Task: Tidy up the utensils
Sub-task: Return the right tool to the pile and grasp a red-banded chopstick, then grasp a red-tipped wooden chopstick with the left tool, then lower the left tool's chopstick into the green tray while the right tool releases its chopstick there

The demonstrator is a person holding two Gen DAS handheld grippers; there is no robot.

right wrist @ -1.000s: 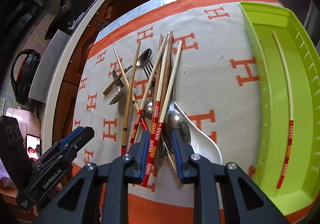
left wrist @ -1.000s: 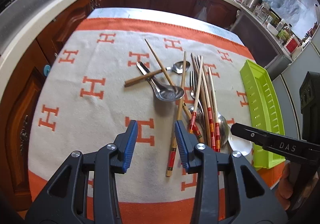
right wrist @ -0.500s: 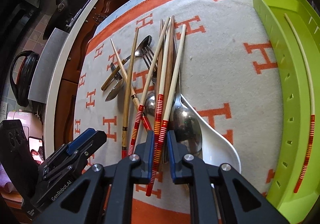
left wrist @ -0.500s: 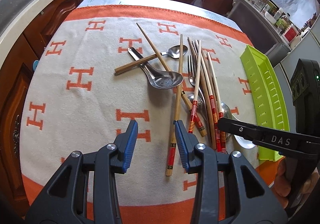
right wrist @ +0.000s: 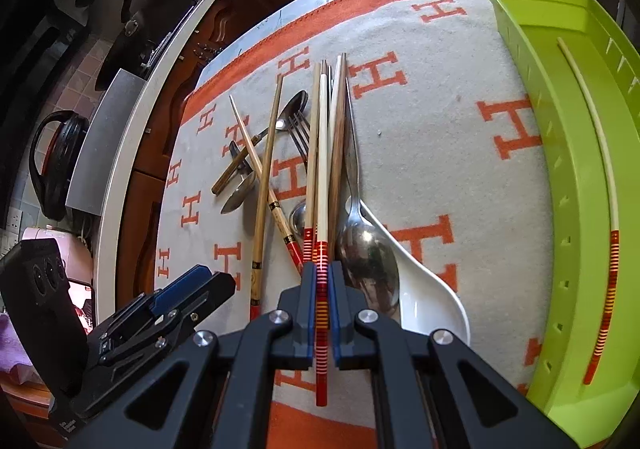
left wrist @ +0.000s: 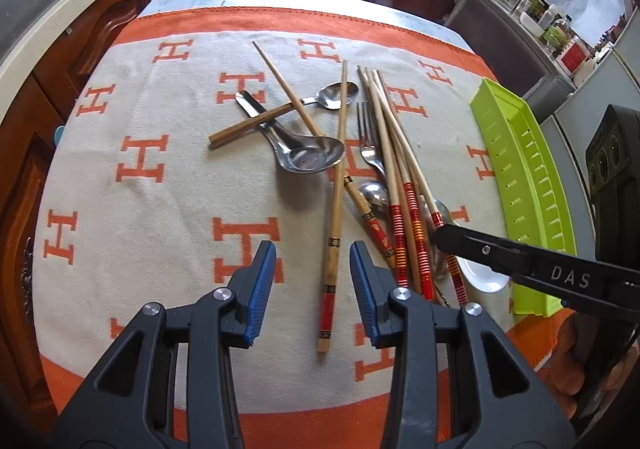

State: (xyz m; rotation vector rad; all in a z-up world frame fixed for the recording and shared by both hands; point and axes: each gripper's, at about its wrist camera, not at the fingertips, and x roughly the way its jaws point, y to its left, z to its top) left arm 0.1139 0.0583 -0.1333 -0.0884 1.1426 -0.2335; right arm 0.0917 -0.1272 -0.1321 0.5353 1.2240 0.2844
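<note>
Chopsticks, spoons and a fork (left wrist: 370,145) lie piled on an orange-and-cream cloth (left wrist: 160,209). My right gripper (right wrist: 322,269) is closing, and its pads press on a pale chopstick with a red-striped end (right wrist: 321,313), which lies in the pile. In the left wrist view, the right gripper (left wrist: 440,235) reaches into the pile from the right. My left gripper (left wrist: 312,253) stands open just above the cloth. A bamboo chopstick with a red end (left wrist: 332,249) lies between its fingers, untouched. A green tray (right wrist: 560,169) at the right holds one striped chopstick (right wrist: 600,153).
A white ceramic spoon (right wrist: 432,301) and a metal spoon (right wrist: 368,257) lie right beside the right gripper. A steel soup spoon (left wrist: 312,157) sits mid-cloth. Wooden cabinets and a counter (left wrist: 60,29) surround the table. A hand (left wrist: 580,361) holds the right gripper.
The right jaws have closed from around the striped chopstick onto it. The left gripper has sunk nearer the cloth, with the bamboo chopstick now between its fingers.
</note>
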